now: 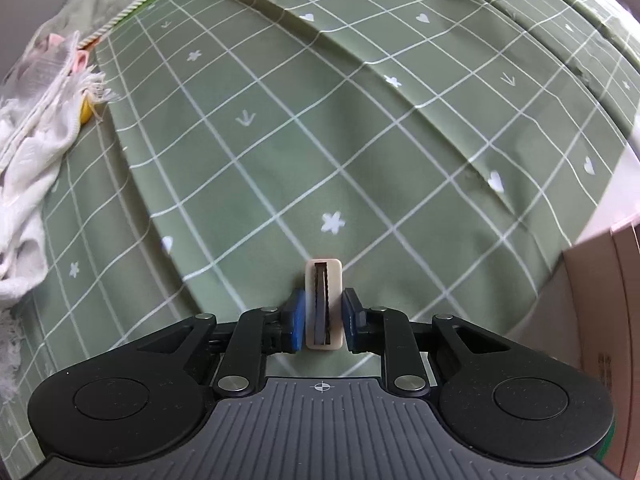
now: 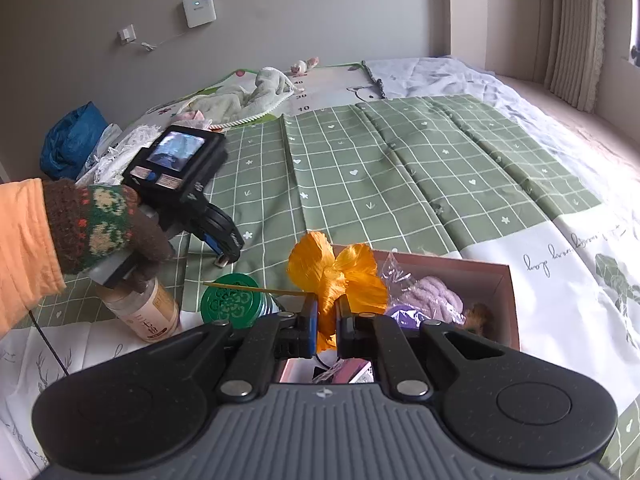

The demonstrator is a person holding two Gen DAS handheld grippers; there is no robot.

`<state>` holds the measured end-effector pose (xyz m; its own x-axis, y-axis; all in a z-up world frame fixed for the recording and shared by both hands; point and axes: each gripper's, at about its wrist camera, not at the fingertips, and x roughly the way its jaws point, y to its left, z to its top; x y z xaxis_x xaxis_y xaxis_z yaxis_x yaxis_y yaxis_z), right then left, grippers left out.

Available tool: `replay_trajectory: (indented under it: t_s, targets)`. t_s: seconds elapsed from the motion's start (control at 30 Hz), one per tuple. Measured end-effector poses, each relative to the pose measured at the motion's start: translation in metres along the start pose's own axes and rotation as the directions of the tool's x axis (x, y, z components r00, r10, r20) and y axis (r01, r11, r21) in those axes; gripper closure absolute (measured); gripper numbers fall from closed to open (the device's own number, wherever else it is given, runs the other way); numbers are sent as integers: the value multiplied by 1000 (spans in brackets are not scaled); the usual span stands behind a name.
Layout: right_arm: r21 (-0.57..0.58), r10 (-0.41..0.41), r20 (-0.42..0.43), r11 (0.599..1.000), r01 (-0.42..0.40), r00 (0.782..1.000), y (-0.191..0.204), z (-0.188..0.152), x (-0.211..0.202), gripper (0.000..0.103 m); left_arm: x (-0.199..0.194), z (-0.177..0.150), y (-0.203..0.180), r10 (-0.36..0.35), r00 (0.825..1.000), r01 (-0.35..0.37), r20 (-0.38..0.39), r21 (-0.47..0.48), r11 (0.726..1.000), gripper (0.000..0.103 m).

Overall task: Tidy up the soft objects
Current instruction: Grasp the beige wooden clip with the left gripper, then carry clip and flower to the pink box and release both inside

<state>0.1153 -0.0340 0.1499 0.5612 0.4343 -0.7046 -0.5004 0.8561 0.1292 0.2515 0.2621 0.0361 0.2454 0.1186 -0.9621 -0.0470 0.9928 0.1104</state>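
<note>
Left gripper (image 1: 323, 312) clamped on a cream clip (image 1: 323, 308). Right gripper (image 2: 327, 320) pinching an orange flower (image 2: 336, 276), near the box (image 2: 504, 280).

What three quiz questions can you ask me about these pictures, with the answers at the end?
1. True or false: the right gripper has its jaws closed on the orange flower.
2. What colour is the checked cloth on the bed? A green, B red, C blue.
3. Fill in the missing word: the purple fluffy thing lies in the pink ___.

Key: 1 true; 2 A; 3 box.
</note>
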Motion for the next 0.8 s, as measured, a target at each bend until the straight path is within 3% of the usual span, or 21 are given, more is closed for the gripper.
replay_trajectory:
  t_s: [0.17,0.37,0.57,0.7,0.8]
  targets:
    - [5,-9,8,1000,9,1000,3,8,-14,95,-35,-13,10,-39,998,38,44,20,999,80]
    - [-31,-42,85,999,44,995,12,29,-64,95,-135,-30,11,-141,977,133,162,57,989,80]
    - [12,-66,180,998,65,981,2,50,-132,95,-223,-59,-40,-338,913,316,230,128,940,80]
    - [59,-73,193,996,63,978,-15,56,-160,95,-232,-70,-84,-447,861,426,242,138,894,80]
    - [111,-93,132,991,79,987,-33,53,-153,95,-208,-69,-109,-523,806,523,276,79,848,80]
